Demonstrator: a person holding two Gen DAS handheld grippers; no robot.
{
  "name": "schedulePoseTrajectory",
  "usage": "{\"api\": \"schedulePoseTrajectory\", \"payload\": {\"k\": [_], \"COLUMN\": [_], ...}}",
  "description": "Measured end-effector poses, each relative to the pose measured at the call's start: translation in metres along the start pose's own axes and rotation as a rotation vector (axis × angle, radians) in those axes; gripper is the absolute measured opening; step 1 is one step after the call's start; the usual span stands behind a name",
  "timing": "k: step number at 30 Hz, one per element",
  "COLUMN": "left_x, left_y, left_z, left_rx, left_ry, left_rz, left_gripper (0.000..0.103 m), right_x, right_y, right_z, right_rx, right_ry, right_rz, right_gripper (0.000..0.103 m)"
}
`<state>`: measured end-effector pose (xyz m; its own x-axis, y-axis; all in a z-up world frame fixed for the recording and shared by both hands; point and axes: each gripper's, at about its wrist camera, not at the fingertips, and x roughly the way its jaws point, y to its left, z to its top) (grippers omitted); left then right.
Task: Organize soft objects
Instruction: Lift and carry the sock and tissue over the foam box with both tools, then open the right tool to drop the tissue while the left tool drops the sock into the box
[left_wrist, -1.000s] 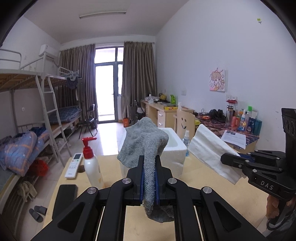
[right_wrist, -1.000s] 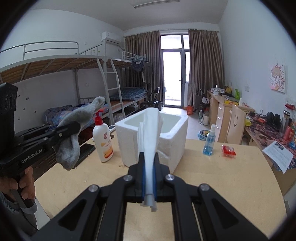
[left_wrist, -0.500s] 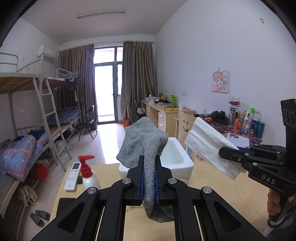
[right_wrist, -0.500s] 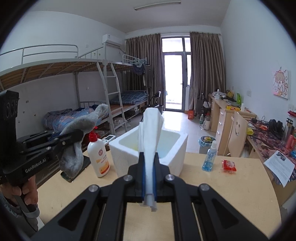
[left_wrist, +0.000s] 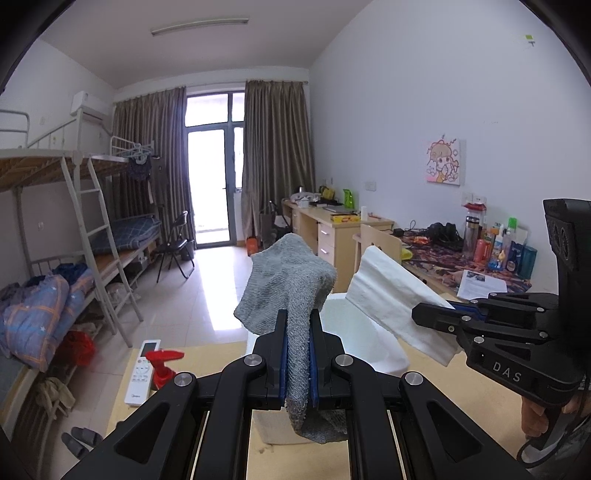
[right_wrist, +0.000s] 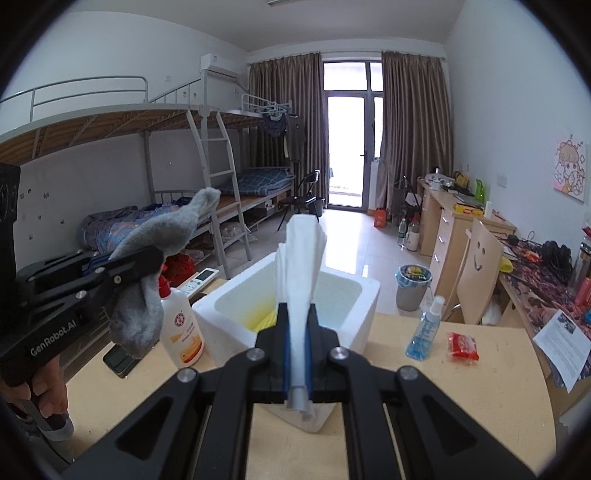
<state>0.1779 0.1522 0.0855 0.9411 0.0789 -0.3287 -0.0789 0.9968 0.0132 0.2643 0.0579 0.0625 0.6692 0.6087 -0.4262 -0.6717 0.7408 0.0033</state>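
Left gripper (left_wrist: 298, 354): jaws clamped on a grey sock (left_wrist: 291, 291). In the left wrist view the sock sits at centre frame, its wide part fanning out above the pads and its tail hanging limp below them. In the right wrist view the same sock shows at middle left, draped over the gripper tip and raised clear of the table (right_wrist: 424, 398).

Right gripper (right_wrist: 298, 354): jaws clamped on a folded white tissue (right_wrist: 299, 266). It stands upright at centre frame in the right wrist view; in the left wrist view it projects up and to the left from the gripper at right of frame.

Receptacle: a white foam box (right_wrist: 364, 314), open-topped, stands on the table directly beyond both grippers. Something yellow lies at its bottom; what it is cannot be told. Neither soft item is inside the box yet.

Handling assessment:
- Sock: light, fully limp, knit surface likely to resist slipping. Held near mid-length, so both ends droop; the tail could catch the box rim on entry.
- Tissue: very light, thin, probably tears easily. The fold gives it enough stiffness to stand. Held at its lower edge, which appears adequate; it may flutter or cling to a pad on release.

Adjacent items on the table: a lotion bottle (right_wrist: 181, 325) left of the box, a blue spray bottle (right_wrist: 424, 328) and a red packet (right_wrist: 463, 345) to its right. All sit clear of the box opening.
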Motion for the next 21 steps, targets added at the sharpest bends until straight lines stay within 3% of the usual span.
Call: {"api": "schedulePoseTrajectory", "payload": {"k": [21], "left_x": [0.033], "left_y": [0.023], "left_z": [0.007], "left_rx": [-0.025], "left_ry": [0.022], "left_rz": [0.032], "left_gripper": [0.009], "right_x": [0.072], "right_y": [-0.005], "right_z": [0.013], "right_rx": [0.002], "right_ry": [0.089], "right_rz": [0.024], "right_gripper": [0.009]}}
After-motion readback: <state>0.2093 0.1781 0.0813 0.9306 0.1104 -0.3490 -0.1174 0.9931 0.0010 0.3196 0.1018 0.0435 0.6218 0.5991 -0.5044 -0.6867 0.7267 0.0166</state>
